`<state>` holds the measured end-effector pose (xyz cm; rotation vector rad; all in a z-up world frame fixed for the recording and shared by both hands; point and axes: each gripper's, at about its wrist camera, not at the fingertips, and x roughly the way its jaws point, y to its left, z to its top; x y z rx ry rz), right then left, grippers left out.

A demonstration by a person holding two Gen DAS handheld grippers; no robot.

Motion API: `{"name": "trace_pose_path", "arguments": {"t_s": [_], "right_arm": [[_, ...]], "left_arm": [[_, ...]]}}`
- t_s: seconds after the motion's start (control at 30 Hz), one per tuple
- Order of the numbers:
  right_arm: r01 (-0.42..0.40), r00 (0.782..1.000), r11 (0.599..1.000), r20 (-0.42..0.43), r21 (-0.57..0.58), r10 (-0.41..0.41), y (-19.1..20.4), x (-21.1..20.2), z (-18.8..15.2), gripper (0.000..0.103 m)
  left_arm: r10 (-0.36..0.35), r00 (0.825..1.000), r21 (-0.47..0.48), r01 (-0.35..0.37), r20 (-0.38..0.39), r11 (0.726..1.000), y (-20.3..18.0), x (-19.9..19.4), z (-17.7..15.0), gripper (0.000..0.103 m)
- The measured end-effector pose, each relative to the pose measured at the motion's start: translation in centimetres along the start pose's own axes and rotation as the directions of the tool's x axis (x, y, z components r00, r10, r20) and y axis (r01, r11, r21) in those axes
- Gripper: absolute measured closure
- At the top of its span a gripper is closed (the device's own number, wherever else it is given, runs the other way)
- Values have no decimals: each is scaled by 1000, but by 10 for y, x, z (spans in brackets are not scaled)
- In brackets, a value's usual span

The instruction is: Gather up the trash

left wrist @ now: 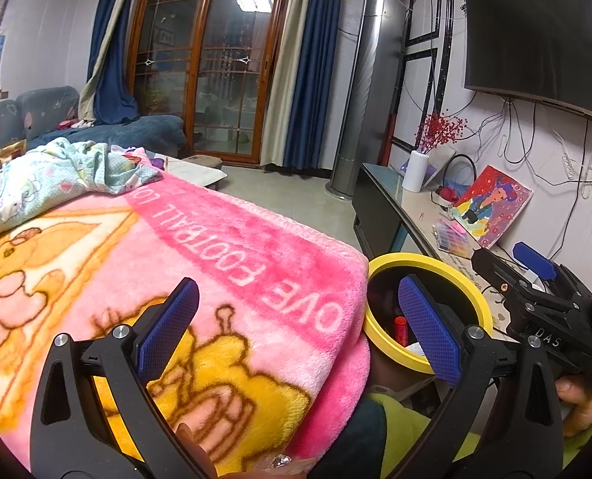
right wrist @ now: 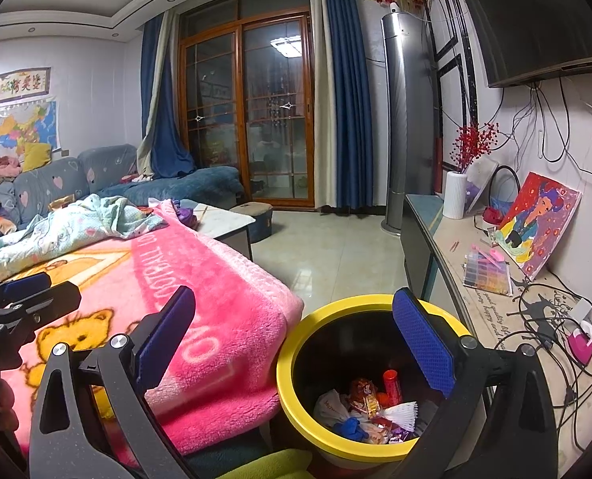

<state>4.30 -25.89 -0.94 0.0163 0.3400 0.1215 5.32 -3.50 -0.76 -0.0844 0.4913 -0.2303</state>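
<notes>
We see the bin [right wrist: 292,363], black inside with a yellow rim, standing on the floor between the pink blanket [right wrist: 224,319] and the long counter [right wrist: 491,319] on the right. It touches the blanket's hanging edge. Inside lies trash [right wrist: 370,411]: a red tube, crumpled wrappers, white paper and something blue.

Our right gripper [right wrist: 294,333] hangs just above the bin's mouth, its jaws spread wide with nothing between them; one blue pad is over the blanket, the other over the bin's far rim. Our left gripper [left wrist: 296,323] is over the blanket's corner, jaws likewise wide and empty, its right pad in front of the bin [left wrist: 471,291].

On the counter we see a painting [right wrist: 539,223], a white vase [right wrist: 454,194] with red berries, a box of beads [right wrist: 487,275] and tangled cables [right wrist: 551,327]. Further back stand a sofa [right wrist: 76,179], blue curtains [right wrist: 348,99] and a glazed door [right wrist: 248,111].
</notes>
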Motion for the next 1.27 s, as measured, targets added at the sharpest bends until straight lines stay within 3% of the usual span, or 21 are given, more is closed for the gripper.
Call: {"name": "trace_pose_path", "arguments": {"t_s": [0.73, 0.87, 0.97, 1.03, 1.07, 1.13, 1.2, 1.23, 1.27], "right_arm": [[-6, 1000, 1000, -12, 5, 6, -10, 10, 10, 7], [-75, 994, 997, -75, -14, 74, 8, 26, 18, 7], [-193, 972, 981, -140, -24, 188, 48, 44, 23, 7], [-285, 943, 958, -193, -37, 273, 85, 56, 24, 7], [-348, 914, 937, -234, -36, 331, 114, 65, 25, 7], [-456, 846, 889, -323, -29, 424, 170, 80, 22, 7], [-573, 745, 819, -435, -28, 506, 242, 93, 12, 7], [-614, 700, 789, -485, -35, 524, 273, 98, 4, 7], [-657, 644, 752, -553, -47, 528, 310, 104, -7, 7]], "left_arm": [[24, 1000, 17, -23, -11, 1000, 4, 3, -3, 11], [102, 995, -16, -102, -14, 995, 19, -2, -1, 11], [151, 988, -114, -154, -29, 982, 60, -20, 0, 11], [264, 962, -183, -272, -68, 945, 108, -37, -4, 11], [317, 945, -207, -328, -84, 922, 129, -45, -7, 11], [470, 870, -278, -493, -150, 824, 196, -74, -24, 11], [564, 791, -323, -612, -239, 722, 251, -97, -41, 11], [609, 732, -351, -681, -305, 643, 288, -114, -56, 11], [638, 690, -363, -723, -340, 588, 312, -125, -66, 11]]}}
